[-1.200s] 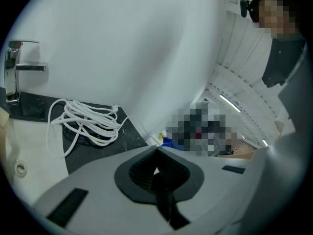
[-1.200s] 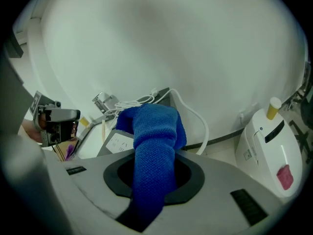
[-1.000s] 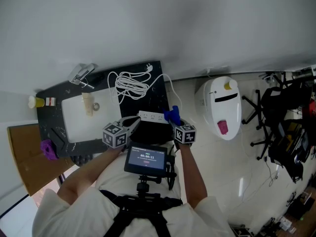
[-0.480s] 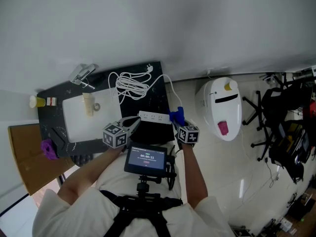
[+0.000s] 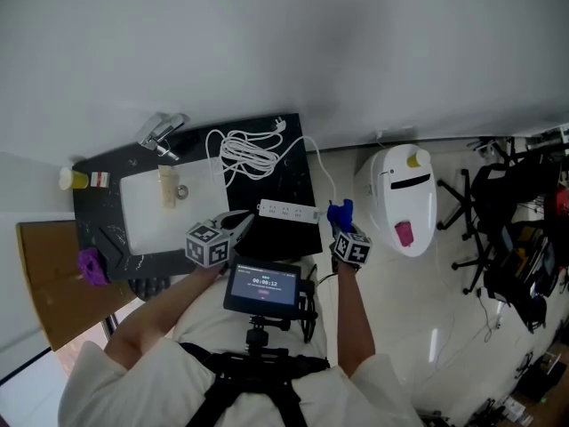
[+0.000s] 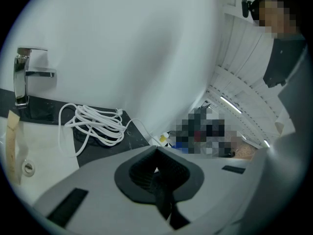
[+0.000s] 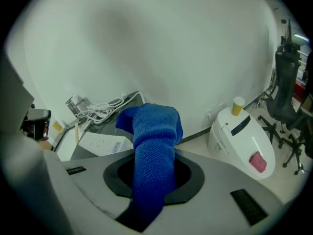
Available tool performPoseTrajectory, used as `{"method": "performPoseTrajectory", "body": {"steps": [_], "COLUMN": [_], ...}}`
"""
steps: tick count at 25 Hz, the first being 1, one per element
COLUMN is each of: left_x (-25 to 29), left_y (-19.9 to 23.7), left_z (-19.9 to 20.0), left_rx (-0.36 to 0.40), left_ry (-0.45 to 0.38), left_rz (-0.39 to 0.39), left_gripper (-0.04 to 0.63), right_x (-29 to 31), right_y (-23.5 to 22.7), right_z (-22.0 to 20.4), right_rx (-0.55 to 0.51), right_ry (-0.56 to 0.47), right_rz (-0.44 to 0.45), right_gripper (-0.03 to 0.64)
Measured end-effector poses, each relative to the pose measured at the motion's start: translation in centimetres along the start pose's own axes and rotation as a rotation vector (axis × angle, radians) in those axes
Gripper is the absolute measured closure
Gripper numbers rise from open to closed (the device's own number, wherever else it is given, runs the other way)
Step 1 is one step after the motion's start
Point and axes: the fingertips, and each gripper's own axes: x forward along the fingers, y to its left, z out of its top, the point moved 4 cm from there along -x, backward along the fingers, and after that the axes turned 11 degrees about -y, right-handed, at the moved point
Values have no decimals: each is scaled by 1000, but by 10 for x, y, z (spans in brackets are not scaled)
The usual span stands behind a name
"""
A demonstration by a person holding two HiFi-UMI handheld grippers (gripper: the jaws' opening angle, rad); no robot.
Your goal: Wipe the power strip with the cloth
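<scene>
Two tongs show here, and both stand closed; the right tongs (image 7: pixel 152 177) are clamped on the blue cloth (image 7: pixel 154 140), which bunches up above the pads and hangs down between them; the left tongs (image 6: pixel 157 169) have their dark pads pressed together with nothing between them.

In the head view the cloth (image 5: pixel 340 212) is held just past the right end of the white power strip (image 5: pixel 287 212), out beyond the edge of the black tabletop (image 5: pixel 296 172) and above the pale floor; whether cloth and strip touch cannot be told. The left tongs (image 5: pixel 238 224) hover near the strip's left end. The strip lies along the front right edge of the tabletop; its white cable (image 5: pixel 250 154) lies coiled behind it, beside the white sink (image 5: pixel 142 205); a chrome faucet (image 5: pixel 162 132) stands at the sink's back.

Farther out, a small yellow cup (image 5: pixel 69 178) sits at the far left of the tabletop; a white rounded machine (image 5: pixel 404 194) with a yellow knob stands on the floor to the right.
</scene>
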Motion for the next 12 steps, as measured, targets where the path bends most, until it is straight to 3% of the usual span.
{"method": "performPoseTrajectory", "body": {"steps": [6,12], "left_x": [-37,-47], "left_y": [13,20], "left_z": [-4,-25], "left_rx": [-10,7], "left_ry": [8,82], "left_rz": [-28,-57], "left_gripper": [591,591], "right_x": [-35,-65], "right_y": [31,72], "right_z": [7,1], "right_rx": [6,33], "right_ry": [-108,-215], "right_rz": [-60,-67], "right_gripper": [528,528]}}
